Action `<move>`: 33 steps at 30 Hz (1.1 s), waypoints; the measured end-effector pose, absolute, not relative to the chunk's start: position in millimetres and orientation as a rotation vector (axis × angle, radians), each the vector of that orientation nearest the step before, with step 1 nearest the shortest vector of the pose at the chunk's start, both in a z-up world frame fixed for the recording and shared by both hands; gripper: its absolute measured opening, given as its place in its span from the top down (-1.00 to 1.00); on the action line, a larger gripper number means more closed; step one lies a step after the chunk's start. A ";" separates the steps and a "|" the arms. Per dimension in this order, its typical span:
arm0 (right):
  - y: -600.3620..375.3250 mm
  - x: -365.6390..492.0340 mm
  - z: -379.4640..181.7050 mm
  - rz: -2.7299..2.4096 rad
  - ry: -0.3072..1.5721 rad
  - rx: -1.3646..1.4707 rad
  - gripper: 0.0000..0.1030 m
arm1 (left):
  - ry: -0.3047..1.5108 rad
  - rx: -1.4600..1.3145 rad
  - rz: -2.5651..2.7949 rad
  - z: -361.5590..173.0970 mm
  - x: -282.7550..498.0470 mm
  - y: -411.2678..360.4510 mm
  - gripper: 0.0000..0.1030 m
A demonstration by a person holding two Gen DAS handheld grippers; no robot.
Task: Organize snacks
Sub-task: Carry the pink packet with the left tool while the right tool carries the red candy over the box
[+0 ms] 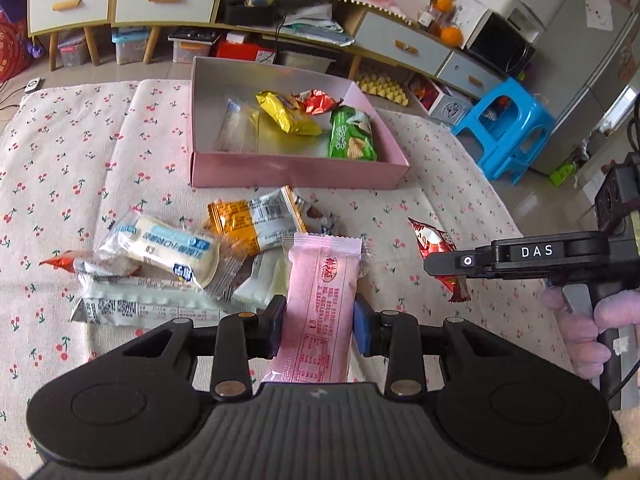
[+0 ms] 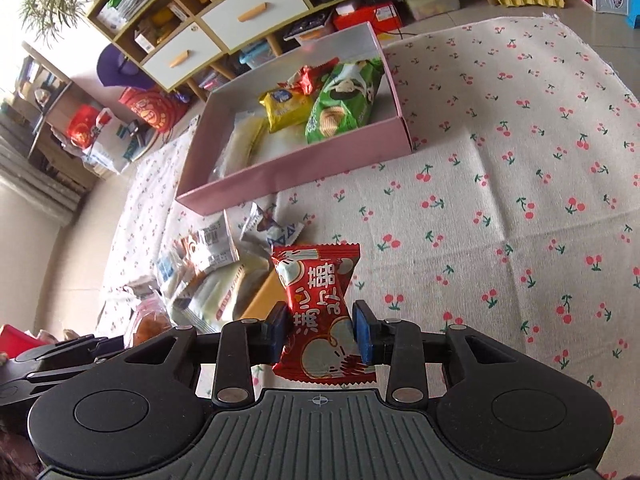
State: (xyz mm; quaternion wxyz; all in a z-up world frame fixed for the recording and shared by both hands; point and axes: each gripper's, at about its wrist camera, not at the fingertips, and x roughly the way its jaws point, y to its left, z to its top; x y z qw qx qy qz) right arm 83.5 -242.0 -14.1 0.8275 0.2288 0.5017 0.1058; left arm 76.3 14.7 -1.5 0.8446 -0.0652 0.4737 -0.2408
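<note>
My left gripper [image 1: 319, 326] is shut on a pink snack packet [image 1: 320, 300], held above a pile of loose snacks [image 1: 172, 260] on the cherry-print cloth. My right gripper [image 2: 322, 334] is shut on a red snack packet [image 2: 320, 300], lifted above the cloth; it also shows at the right of the left wrist view [image 1: 444, 264]. The pink box [image 1: 296, 174] stands beyond the pile and holds a yellow packet [image 1: 288, 114], a green chip bag [image 1: 352, 136], a red packet [image 1: 318, 101] and a clear-wrapped one [image 1: 232, 128]. The box also shows in the right wrist view [image 2: 288, 168].
The cherry-print cloth [image 2: 500, 200] covers the table. A blue plastic stool [image 1: 508, 128] stands off the table's right edge. Low cabinets with drawers [image 1: 160, 0] and storage bins line the far wall. A silver fridge [image 1: 592, 80] is at the far right.
</note>
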 end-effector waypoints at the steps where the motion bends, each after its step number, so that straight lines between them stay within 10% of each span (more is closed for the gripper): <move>1: -243.5 86.8 -11.1 0.218 1.055 0.500 0.35 | 0.994 -0.148 -0.500 0.8 81.6 13.2 0.39; 33: -235.0 211.1 -22.1 0.153 0.843 0.745 0.34 | 0.840 -0.256 -0.350 -4.0 210.3 -12.0 0.39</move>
